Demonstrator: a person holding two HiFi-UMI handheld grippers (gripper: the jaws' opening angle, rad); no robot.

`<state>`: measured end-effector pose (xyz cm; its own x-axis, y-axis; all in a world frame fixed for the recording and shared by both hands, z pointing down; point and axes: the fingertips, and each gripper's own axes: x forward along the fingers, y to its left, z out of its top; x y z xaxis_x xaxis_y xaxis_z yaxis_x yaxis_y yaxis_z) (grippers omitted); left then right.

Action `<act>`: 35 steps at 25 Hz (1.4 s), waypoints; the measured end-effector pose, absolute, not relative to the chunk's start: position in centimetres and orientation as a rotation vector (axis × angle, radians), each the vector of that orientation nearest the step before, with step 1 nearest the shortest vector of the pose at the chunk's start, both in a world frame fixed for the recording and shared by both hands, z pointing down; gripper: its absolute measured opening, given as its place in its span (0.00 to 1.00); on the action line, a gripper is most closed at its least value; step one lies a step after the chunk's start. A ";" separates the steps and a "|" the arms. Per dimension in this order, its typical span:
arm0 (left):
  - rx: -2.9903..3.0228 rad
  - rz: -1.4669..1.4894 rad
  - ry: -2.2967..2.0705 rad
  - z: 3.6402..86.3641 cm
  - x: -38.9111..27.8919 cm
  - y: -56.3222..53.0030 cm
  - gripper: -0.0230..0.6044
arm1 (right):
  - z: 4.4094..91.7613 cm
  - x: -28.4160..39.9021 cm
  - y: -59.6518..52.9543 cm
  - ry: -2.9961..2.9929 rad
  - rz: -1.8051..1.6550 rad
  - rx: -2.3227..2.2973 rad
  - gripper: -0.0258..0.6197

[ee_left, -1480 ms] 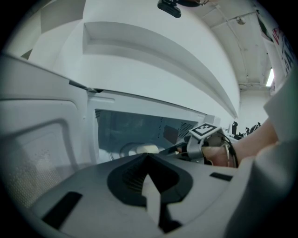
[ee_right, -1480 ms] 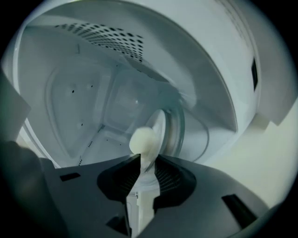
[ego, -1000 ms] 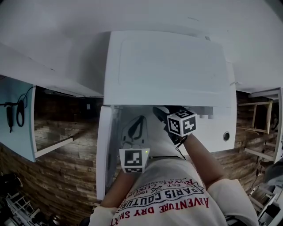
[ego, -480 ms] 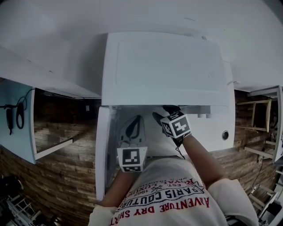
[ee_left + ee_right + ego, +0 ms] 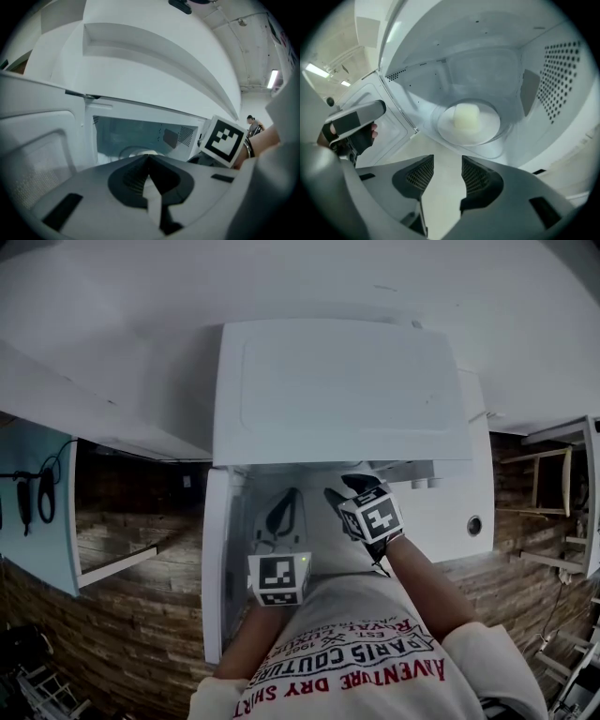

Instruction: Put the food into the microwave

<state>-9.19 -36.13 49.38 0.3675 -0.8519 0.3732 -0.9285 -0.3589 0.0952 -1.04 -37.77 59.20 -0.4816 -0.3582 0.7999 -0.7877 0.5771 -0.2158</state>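
Note:
The white microwave (image 5: 342, 390) stands with its door (image 5: 217, 568) swung open to the left. Inside, a pale yellowish block of food (image 5: 467, 116) sits on a white plate (image 5: 487, 130) on the glass turntable. My right gripper (image 5: 447, 173) hovers at the cavity mouth, just in front of the plate; its jaws are closing with nothing between them and a clear gap remains. My left gripper (image 5: 149, 164) is shut and empty, held beside the open door and pointing into the cavity (image 5: 136, 133). The head view shows both marker cubes below the microwave.
Perforated vents line the cavity's right wall (image 5: 562, 79). The open door's inner face (image 5: 379, 126) stands close on the left, next to the left gripper's body (image 5: 351, 119). Wooden plank walling (image 5: 141, 615) and shelves (image 5: 553, 512) flank the microwave.
My right gripper has drawn back a little from the cavity, shifting slightly left and down in the head view. The left gripper has stayed put.

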 end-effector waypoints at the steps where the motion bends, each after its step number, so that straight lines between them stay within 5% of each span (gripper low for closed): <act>1: 2.347 0.374 -1.574 49.2 -9.1 -36.1 0.05 | 58.7 -0.7 -37.7 -2.087 0.755 0.941 0.32; 6: 2.382 0.364 -1.572 47.9 -8.2 -35.8 0.05 | 54.7 0.3 -37.3 -2.179 0.670 1.076 0.06; 24: 2.627 0.179 -1.610 36.4 -6.1 -34.8 0.05 | 37.7 0.3 -34.8 -2.538 0.177 1.348 0.06; 35: 2.663 0.155 -1.618 35.4 -6.2 -34.6 0.05 | 35.7 1.7 -35.0 -2.578 0.135 1.481 0.06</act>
<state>-6.23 -34.58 35.40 0.4575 -0.8840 0.0958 -0.8862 -0.4622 -0.0329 1.73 -34.99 35.74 -0.4948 -0.8486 0.1873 -0.8635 0.5043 0.0038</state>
